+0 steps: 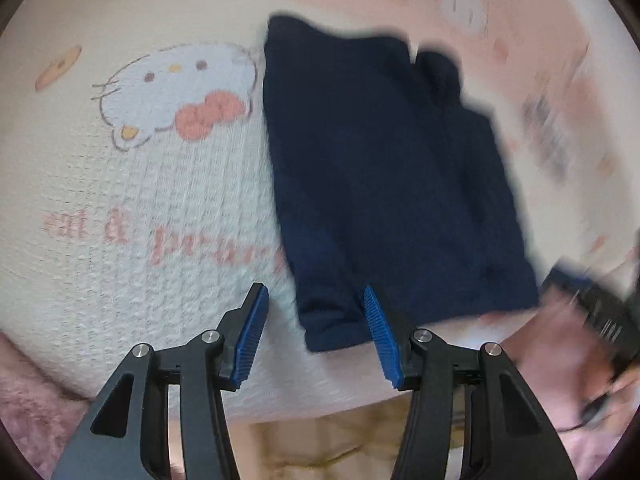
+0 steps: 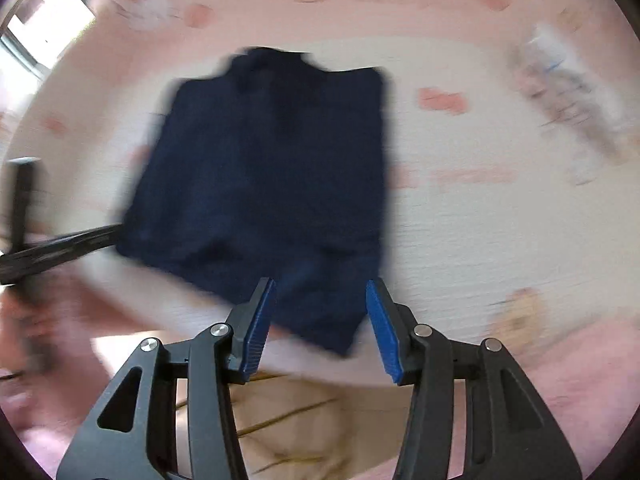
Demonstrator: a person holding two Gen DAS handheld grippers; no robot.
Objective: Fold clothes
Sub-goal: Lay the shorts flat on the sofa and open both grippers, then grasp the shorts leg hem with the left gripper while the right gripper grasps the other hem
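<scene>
Left gripper: blue ribbed fingers spread, holding nothing, above the garment's near hem.
Right gripper: fingers spread, empty, over the near corner.
Folded navy fabric garment: flat on the cream-and-pink cartoon-cat blanket.
Left view only: cat face at 10 o'clock.
Right view only: window at 10 o'clock, blurred.

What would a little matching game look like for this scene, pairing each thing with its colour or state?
Things:
1. folded fabric garment
2. cartoon cat's bow on the white bedspread
3. ridged pads on the left tongs
4. round cookie print

Descriptions:
A. bright blue
B. tan
C. dark navy, lying flat
D. coral pink

Pairs: 1-C, 2-D, 3-A, 4-B
</scene>
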